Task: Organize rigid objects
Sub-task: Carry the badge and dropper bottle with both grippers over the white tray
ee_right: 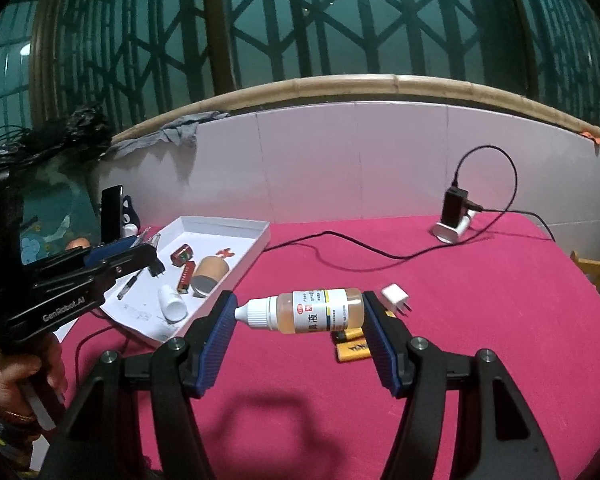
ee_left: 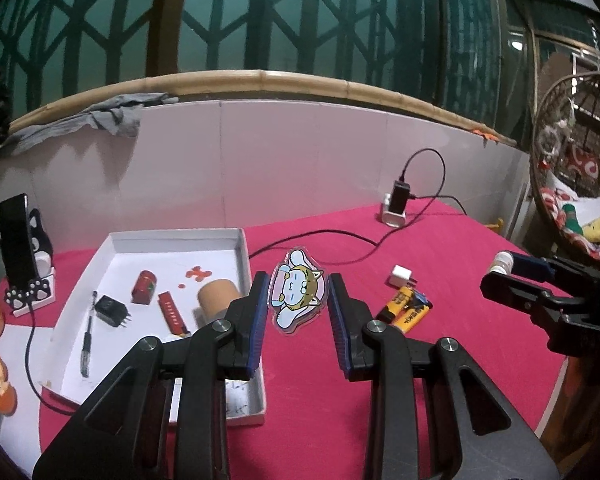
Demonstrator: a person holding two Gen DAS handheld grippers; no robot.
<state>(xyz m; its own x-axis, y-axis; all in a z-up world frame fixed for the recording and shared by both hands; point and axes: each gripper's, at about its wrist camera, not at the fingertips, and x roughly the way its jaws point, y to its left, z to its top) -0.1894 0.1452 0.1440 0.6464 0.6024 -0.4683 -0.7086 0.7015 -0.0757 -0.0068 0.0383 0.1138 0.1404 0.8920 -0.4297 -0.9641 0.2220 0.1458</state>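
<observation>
My right gripper (ee_right: 300, 314) is shut on a small dropper bottle (ee_right: 312, 311) with amber liquid and a white cap, held sideways above the red cloth. The bottle's cap also shows in the left wrist view (ee_left: 502, 263). My left gripper (ee_left: 298, 300) is open over a flat cartoon cat charm (ee_left: 296, 290) lying on the cloth. A white open box (ee_left: 244, 248) at the left holds a pen (ee_left: 87, 336), a black plug (ee_left: 110, 310), a red can (ee_left: 144, 287), a red flat piece (ee_left: 172, 312) and a cardboard tube (ee_left: 218, 298). Yellow batteries (ee_left: 406, 310) and a white charger cube (ee_left: 401, 276) lie to the right.
A phone on a cat-shaped stand (ee_left: 18, 240) stands at the left. A black device on a white dock (ee_left: 396, 204) with a long black cable (ee_left: 320, 240) sits at the back right. A white wall (ee_left: 260, 160) borders the table's far side.
</observation>
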